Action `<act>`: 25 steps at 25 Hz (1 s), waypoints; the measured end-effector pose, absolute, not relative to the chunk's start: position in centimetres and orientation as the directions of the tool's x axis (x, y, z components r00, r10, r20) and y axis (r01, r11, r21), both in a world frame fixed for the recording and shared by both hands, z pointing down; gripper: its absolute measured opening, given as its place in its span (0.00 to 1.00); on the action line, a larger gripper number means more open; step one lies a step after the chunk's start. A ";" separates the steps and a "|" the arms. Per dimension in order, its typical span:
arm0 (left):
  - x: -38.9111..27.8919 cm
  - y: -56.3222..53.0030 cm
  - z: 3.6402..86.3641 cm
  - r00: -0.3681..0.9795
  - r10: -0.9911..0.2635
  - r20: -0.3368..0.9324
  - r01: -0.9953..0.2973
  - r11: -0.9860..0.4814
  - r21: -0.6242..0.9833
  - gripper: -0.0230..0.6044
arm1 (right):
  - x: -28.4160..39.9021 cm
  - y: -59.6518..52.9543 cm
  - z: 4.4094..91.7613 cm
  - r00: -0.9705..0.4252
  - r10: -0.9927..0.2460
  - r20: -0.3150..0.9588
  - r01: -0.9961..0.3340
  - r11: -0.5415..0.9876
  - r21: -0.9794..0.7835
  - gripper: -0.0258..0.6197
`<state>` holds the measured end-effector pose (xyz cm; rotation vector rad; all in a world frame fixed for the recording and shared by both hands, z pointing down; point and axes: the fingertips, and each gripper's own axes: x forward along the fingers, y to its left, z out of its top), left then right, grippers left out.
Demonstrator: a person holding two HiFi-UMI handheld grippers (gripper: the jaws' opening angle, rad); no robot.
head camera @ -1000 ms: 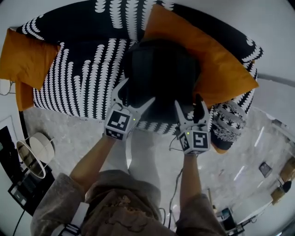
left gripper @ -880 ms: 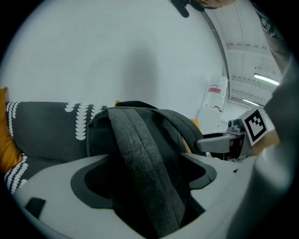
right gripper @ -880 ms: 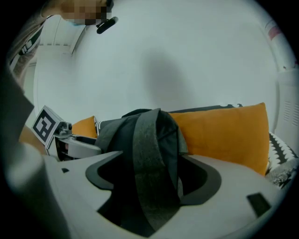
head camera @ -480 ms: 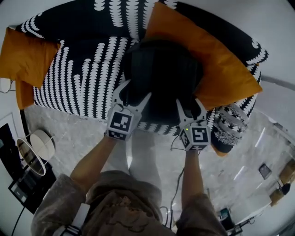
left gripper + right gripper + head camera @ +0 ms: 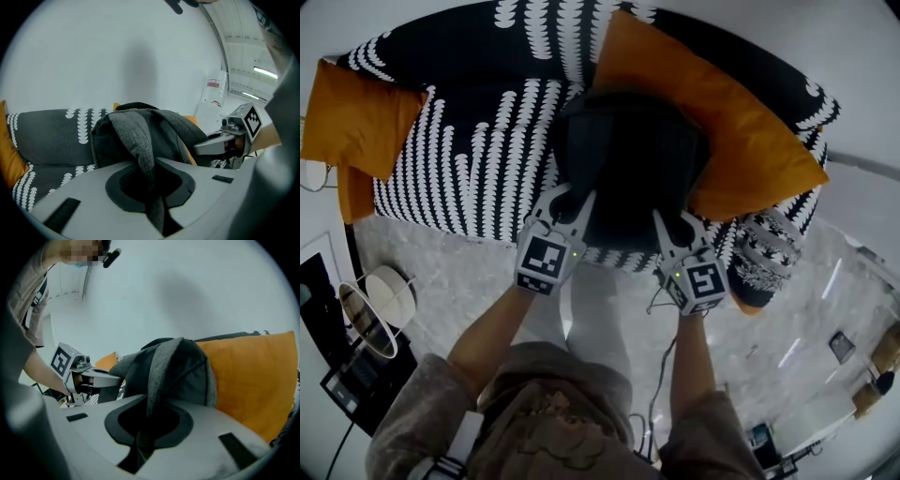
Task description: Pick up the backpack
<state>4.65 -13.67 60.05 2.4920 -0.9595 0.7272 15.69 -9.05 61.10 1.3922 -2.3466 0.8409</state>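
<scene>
A black backpack (image 5: 628, 155) stands on the black-and-white patterned sofa (image 5: 459, 141), leaning against a large orange cushion (image 5: 750, 131). My left gripper (image 5: 569, 199) is at its lower left, my right gripper (image 5: 671, 223) at its lower right. Both jaws have just been closing. In the left gripper view the left gripper (image 5: 150, 164) is shut on a grey shoulder strap (image 5: 138, 140) that runs down between the jaws. In the right gripper view the right gripper (image 5: 149, 404) pinches the other grey strap (image 5: 159, 371) the same way.
A second orange cushion (image 5: 352, 117) lies at the sofa's left end. A patterned cushion (image 5: 764, 253) sits by the sofa's right corner. A round lamp (image 5: 380, 300) and dark equipment stand on the pale floor at left, and a cable (image 5: 656, 375) trails by the person's legs.
Both grippers' jaws went from wide open to shut on the backpack's straps. The right gripper shifted slightly inward toward the pack. The backpack has stayed on the sofa.
</scene>
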 end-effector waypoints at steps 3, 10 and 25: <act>5.1 -13.8 58.2 0.655 -0.509 0.559 -0.684 -0.713 0.152 0.09 | 15.6 -9.2 58.9 -0.495 -0.726 0.478 -0.867 0.373 -0.330 0.08; 6.2 -13.5 51.4 0.715 -0.497 0.492 -0.641 -0.747 0.177 0.08 | 14.5 -9.4 50.1 -0.488 -0.806 0.335 -0.864 0.391 -0.317 0.08; 7.0 -8.0 36.4 0.816 -0.435 0.380 -0.532 -0.822 0.203 0.08 | 16.1 -4.1 33.2 -0.385 -0.908 0.168 -0.909 0.341 -0.239 0.09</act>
